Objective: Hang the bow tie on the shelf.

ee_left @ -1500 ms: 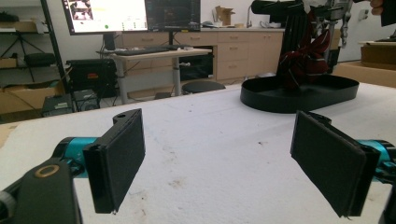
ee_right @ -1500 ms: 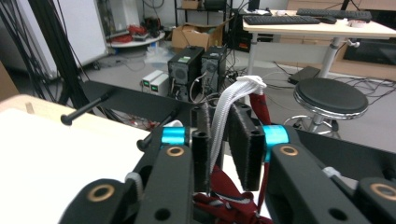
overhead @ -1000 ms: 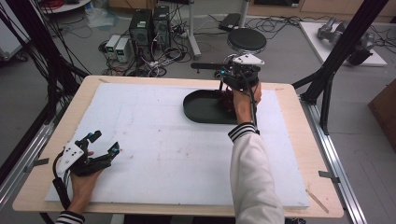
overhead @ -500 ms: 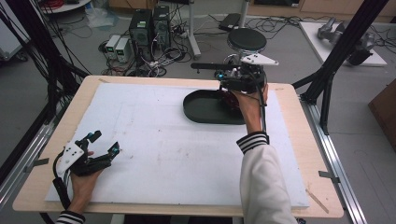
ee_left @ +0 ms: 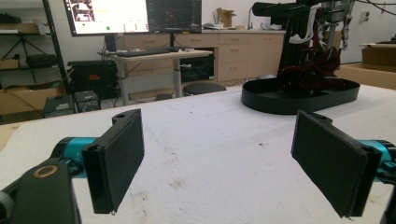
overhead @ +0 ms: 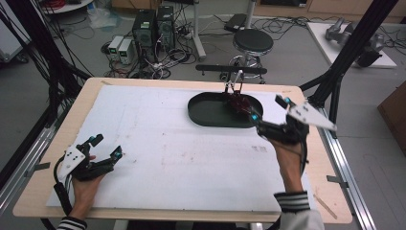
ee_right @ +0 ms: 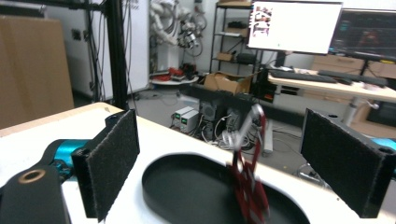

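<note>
While the dark red cloth [overhead: 241,103] lay bunched at the right end of the black oval tray [overhead: 210,112], on the far side of the white surface [overhead: 182,158], the right gripper [overhead: 268,114] hovered just beside the tray's right rim with its jaws wide apart and nothing between them. In the right gripper view the cloth [ee_right: 247,186] and a pale hanger-like stem [ee_right: 247,126] rising from it stood between the two pads but apart from both (the blur made the stem's shape hard to judge). The step in hand looked like the placing of the cloth in the tray, either just finished or about to be adjusted. A next move, if it was a regrasp, would call for lowering the open jaws around the bundle without nudging the tray. The left gripper [overhead: 103,151] rested near the front left corner of the surface, well apart from the tray, jaws also wide and holding nothing.
</note>
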`<state>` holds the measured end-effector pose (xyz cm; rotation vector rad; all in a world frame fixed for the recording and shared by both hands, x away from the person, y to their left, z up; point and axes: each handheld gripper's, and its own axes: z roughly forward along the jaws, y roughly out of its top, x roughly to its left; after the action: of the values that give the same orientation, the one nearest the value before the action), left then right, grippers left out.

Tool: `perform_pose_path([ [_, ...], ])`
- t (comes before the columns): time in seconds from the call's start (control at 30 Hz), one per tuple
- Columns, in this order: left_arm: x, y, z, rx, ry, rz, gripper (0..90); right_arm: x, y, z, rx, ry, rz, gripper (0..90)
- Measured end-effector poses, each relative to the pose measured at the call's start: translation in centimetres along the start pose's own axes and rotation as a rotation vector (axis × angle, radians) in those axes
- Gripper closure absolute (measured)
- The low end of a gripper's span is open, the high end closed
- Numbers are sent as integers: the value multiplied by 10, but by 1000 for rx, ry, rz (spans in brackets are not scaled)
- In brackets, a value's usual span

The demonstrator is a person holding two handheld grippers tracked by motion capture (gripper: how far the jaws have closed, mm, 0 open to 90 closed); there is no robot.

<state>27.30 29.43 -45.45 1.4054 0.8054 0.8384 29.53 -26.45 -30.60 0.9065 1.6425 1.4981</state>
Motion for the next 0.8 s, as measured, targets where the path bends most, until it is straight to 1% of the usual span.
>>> perform_pose_path([
  [0.03,0,0,0,1,1,-2,175,1,-23,-18,-4,-26,7,112],
  [0.07,0,0,1,8,-1,-4,175,2,-35,-25,-14,-35,11,112],
  [0.13,1,0,1,10,0,-3,176,3,-58,-35,-41,-43,52,112],
  [0.17,0,0,1,13,2,0,175,2,-68,-37,-44,-45,70,112],
  [0.27,0,0,1,6,2,1,175,4,-95,-44,-49,-64,82,112],
  [0.3,0,0,1,6,2,1,175,5,-102,-45,-53,-70,82,112],
  [0.33,0,0,1,4,3,-2,175,5,-102,-45,-53,-70,82,112],
  [0.37,0,0,1,3,1,-3,175,6,-109,-47,-50,-74,79,112],
  [0.4,0,0,0,2,1,-1,175,6,-123,-49,-54,-85,73,112],
  [0.47,0,0,-1,0,5,5,174,6,-135,-50,-54,-108,76,112],
  [0.53,-1,0,-1,-1,5,6,174,4,-145,-51,-63,-122,108,112],
  [0.57,-1,0,-1,-2,6,7,174,3,-149,-50,-59,-131,111,112],
  [0.63,0,0,-2,-6,10,2,174,2,-151,-49,-48,-130,106,112],
  [0.8,-1,0,-3,-10,14,7,174,3,-152,-49,-50,-130,87,112],
])
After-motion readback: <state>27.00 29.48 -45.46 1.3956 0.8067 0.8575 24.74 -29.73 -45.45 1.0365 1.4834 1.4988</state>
